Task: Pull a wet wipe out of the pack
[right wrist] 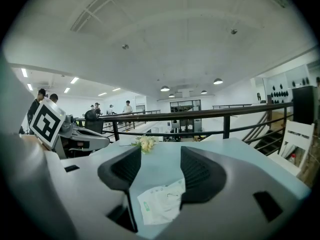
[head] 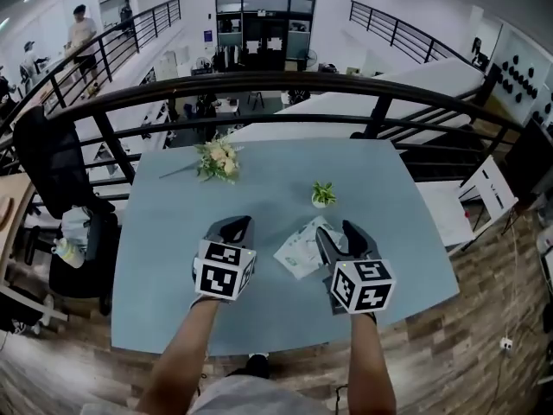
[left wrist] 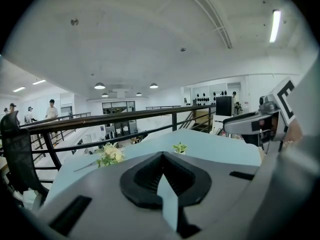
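A white wet wipe pack (head: 298, 249) with green print lies flat on the light blue table (head: 173, 258), near the front. My right gripper (head: 337, 230) hangs just over the pack's right edge. In the right gripper view its jaws stand open (right wrist: 160, 154), with the pack (right wrist: 160, 204) on the table below and between them, apart from both. My left gripper (head: 232, 229) is to the left of the pack, over bare table. Its jaws meet at the tips (left wrist: 162, 155) and hold nothing.
A small bunch of pale flowers (head: 218, 158) lies at the back left of the table. A tiny potted plant (head: 323, 194) stands behind the pack. A black railing (head: 285, 85) runs past the far edge, and a black chair (head: 52, 180) stands at the left.
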Tool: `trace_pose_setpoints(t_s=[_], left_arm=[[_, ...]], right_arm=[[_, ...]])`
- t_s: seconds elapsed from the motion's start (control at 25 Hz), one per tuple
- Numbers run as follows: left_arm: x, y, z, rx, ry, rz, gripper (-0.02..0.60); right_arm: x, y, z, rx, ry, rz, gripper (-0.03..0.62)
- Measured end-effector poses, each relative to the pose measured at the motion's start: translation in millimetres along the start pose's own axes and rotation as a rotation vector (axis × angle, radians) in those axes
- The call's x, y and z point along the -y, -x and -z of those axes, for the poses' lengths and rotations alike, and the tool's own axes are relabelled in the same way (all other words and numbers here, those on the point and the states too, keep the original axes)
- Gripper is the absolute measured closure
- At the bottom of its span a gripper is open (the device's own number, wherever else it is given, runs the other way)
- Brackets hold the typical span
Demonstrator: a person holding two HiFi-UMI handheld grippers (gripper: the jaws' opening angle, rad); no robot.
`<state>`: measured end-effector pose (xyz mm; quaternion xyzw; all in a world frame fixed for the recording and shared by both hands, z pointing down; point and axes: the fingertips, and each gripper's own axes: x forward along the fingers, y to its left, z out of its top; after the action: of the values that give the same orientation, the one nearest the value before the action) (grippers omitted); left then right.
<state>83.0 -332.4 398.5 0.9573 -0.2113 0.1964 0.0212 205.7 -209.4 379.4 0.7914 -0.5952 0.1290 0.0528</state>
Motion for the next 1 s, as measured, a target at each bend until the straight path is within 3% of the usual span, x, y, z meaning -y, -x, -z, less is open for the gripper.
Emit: trace_pose_setpoints(t_s=[0.48,1.0], left_arm=[[-20,-48,-13,0.002,-0.002,0.036,0.589],[-32,-71,2,-0.013,0.031,0.079,0.589]], right_arm=[[13,-49,-13,-0.019,0.006,0.013,0.363],[16,-71,-11,-0.051,0.020,0.048,0.364]])
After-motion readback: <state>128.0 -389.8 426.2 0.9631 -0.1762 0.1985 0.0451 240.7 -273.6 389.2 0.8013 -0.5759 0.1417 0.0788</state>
